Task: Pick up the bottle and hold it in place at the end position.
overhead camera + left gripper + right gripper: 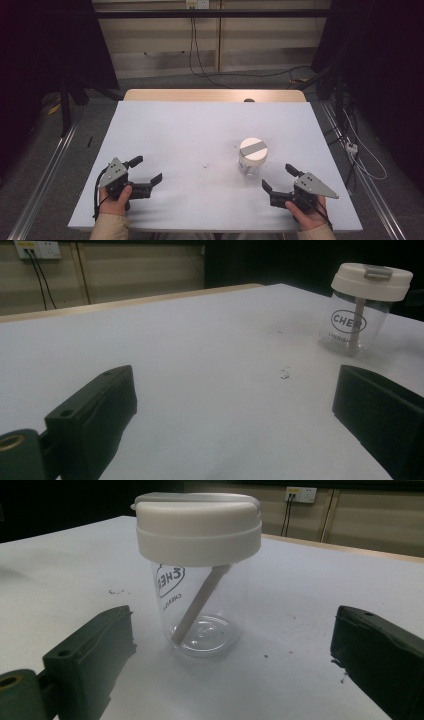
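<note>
A clear plastic cup [251, 159] with a white lid and a grey strip on top stands upright on the white table [200, 130], right of centre. A pale straw leans inside the cup [200, 605]. My right gripper [280, 177] is open just in front and to the right of the cup, its jaws spread wide with the cup a short way beyond them. My left gripper [147, 170] rests open at the table's front left, far from the cup [362, 310], with nothing between its jaws.
Small dark specks [206, 164] mark the table's middle. A wooden edge [215, 95] runs along the far side of the table. Metal rails [45, 175] flank both sides, and cables [360, 150] lie on the floor at right.
</note>
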Demonstrator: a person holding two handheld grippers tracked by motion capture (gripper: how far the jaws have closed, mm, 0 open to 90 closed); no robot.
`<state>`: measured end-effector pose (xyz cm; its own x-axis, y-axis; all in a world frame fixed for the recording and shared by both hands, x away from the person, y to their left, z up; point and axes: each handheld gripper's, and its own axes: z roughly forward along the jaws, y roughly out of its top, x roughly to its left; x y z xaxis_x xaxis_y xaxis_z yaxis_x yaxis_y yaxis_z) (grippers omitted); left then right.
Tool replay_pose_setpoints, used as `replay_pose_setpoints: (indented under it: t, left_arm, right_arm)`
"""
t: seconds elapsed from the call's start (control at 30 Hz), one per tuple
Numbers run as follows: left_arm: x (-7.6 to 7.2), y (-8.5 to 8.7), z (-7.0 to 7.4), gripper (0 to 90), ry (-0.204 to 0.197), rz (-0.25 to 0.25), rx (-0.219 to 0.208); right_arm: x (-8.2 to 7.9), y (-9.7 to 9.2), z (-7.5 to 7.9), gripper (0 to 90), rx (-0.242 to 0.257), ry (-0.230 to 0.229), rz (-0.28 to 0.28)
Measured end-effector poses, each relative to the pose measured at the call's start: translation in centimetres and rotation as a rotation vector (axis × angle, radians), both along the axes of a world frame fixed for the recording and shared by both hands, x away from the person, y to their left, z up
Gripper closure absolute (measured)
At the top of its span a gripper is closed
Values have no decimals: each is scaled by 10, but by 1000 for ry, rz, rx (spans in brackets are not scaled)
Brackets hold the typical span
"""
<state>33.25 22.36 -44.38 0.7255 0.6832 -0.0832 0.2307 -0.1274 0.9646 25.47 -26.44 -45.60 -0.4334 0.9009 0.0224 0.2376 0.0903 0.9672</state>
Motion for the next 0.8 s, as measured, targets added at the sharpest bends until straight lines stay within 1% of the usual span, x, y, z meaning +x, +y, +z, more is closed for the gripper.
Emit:
replay_pose_setpoints:
  t: [0.13, 0.2, 0.23, 0.37, 0.47, 0.53, 0.6, 0.8]
  left_arm:
    - [0, 0, 0, 36, 2, -2, -3]
    - [0, 0, 0, 36, 2, -2, -4]
    - [0, 0, 0, 36, 1, -5, -4]
    - [0, -1, 0, 36, 3, -8, -2]
    - [1, -1, 0, 36, 2, -8, -2]
    - [1, -1, 0, 36, 2, -8, -4]
    - [1, -1, 0, 36, 4, -9, -6]
    - [1, -1, -1, 36, 4, -15, 6]
  right_arm:
    - [2, 0, 0, 36, -5, 4, -2]
    - [3, 2, -1, 36, -1, 11, -2]
    - [4, 3, -1, 35, -7, 15, 0]
    - [10, 7, 0, 33, -19, 24, -7]
    - [13, 10, 1, 33, -17, 24, -10]
    - [18, 15, 1, 34, -35, 35, -12]
    - [22, 19, 1, 34, -42, 45, -15]
    - [30, 31, 3, 34, -35, 51, -23]
